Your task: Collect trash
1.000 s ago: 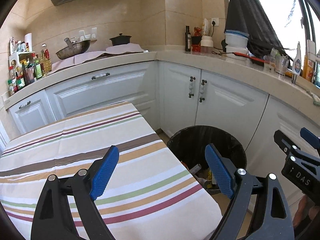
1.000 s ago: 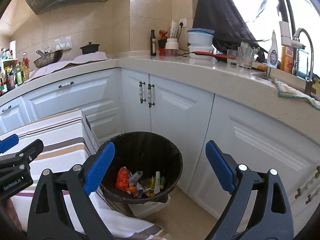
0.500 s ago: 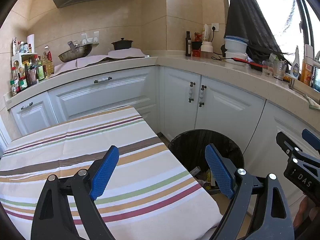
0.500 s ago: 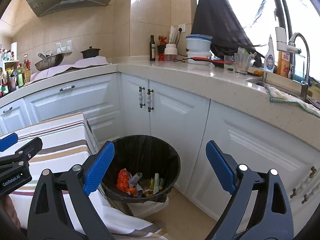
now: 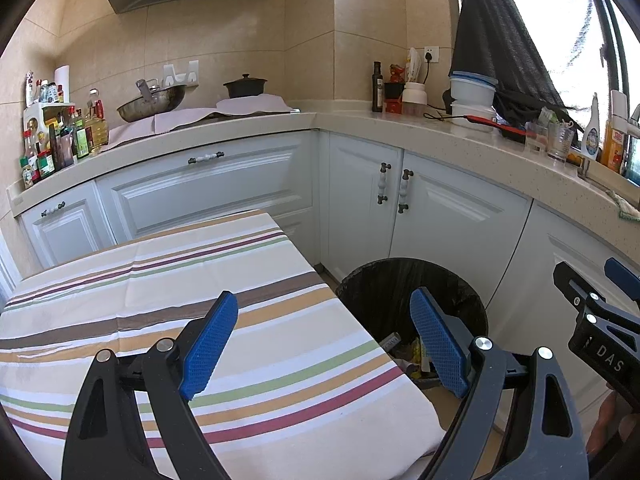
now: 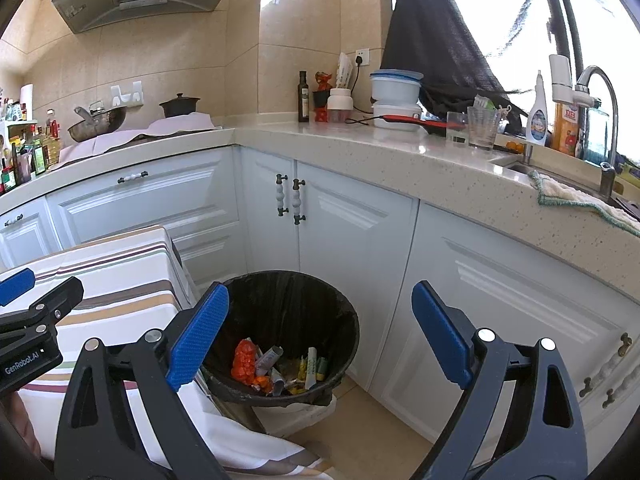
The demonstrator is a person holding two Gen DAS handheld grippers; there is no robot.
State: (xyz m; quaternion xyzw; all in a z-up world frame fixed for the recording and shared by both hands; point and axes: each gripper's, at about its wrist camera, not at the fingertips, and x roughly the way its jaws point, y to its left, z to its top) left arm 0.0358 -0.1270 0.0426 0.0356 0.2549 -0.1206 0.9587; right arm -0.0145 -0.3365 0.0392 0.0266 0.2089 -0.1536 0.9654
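A black-lined trash bin [image 6: 348, 320] stands on the floor beside the table, in the corner of the white cabinets. Trash lies in it: a red-orange wrapper [image 6: 245, 362], small tubes and packets [image 6: 310, 368]. The bin also shows in the left wrist view [image 5: 360, 284]. My left gripper [image 5: 324, 344] is open and empty above the striped tablecloth [image 5: 160, 280], near its right edge. My right gripper [image 6: 316, 332] is open and empty above and in front of the bin. The right gripper shows at the right of the left view [image 5: 596, 312].
White cabinets [image 6: 360, 232] and a beige countertop [image 6: 400, 148] wrap around the corner. On the counter stand a wok [image 5: 152, 102], a pot [image 5: 245, 86], bottles [image 5: 60, 140], containers [image 6: 394, 92] and a faucet [image 6: 596, 92]. Floor shows right of the bin [image 6: 360, 420].
Both grippers have risen and pulled back a little from the bin. Both stay open and empty. The bin and its trash have not moved.
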